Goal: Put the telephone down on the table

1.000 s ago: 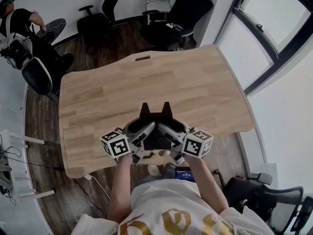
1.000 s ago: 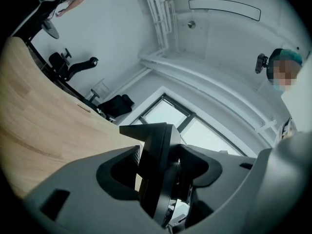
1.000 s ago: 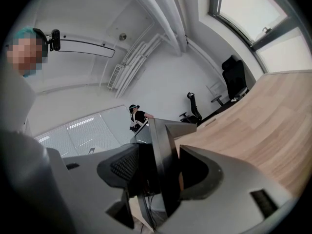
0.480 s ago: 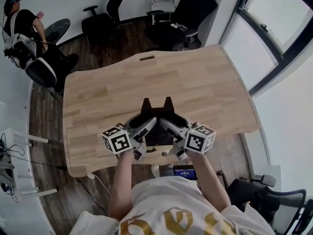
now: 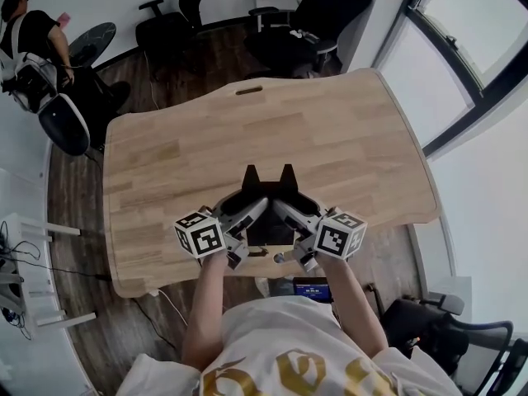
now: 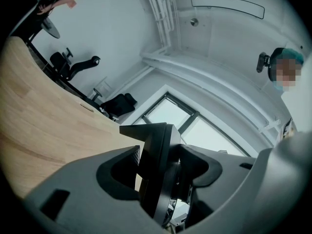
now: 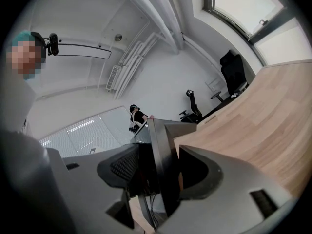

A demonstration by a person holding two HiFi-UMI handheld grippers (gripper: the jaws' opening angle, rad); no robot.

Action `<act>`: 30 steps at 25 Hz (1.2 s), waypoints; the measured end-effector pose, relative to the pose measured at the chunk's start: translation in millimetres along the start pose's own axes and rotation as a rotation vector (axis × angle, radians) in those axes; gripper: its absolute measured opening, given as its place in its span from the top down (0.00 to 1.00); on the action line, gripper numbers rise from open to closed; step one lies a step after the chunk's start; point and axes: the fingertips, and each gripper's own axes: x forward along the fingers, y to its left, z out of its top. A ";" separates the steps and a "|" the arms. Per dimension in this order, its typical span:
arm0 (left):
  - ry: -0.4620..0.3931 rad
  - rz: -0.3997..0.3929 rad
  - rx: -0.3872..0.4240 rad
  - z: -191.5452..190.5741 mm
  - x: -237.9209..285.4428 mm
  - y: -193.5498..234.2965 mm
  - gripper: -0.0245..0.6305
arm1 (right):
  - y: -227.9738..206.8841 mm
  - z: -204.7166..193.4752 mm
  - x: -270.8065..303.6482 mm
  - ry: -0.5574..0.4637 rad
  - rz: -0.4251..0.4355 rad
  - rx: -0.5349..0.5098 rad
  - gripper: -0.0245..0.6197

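Note:
The telephone is a black, flat-sided body with two pointed ends facing away from me, held over the near part of the wooden table. My left gripper is shut on its left side and my right gripper on its right side. In the left gripper view the black telephone stands edge-on, pinched in the left gripper. The right gripper view shows the same telephone clamped in the right gripper. I cannot tell whether its underside touches the table.
Black office chairs stand beyond the table's far edge, which has a cable slot. A person sits at a small round table at the far left. Windows run along the right. A small screen glows below the near edge.

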 end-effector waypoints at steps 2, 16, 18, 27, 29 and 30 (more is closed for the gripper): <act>-0.005 0.006 -0.007 2.7 -0.9 7.6 0.60 | -2.9 -0.5 7.6 0.008 0.000 0.003 0.60; 0.010 0.053 -0.100 -4.5 -1.2 69.3 0.60 | -39.5 -24.4 51.5 0.102 -0.022 0.068 0.60; 0.009 0.061 -0.116 -6.2 -1.2 78.1 0.60 | -45.2 -27.8 57.4 0.120 -0.022 0.074 0.60; 0.030 0.092 -0.158 -12.8 14.2 110.8 0.59 | -77.5 -35.1 74.4 0.172 -0.035 0.129 0.60; 0.028 0.097 -0.169 -13.7 18.9 117.6 0.59 | -85.0 -35.0 77.9 0.184 -0.034 0.136 0.60; 0.026 0.099 -0.178 -14.9 21.2 121.1 0.60 | -88.9 -35.3 79.5 0.191 -0.034 0.138 0.60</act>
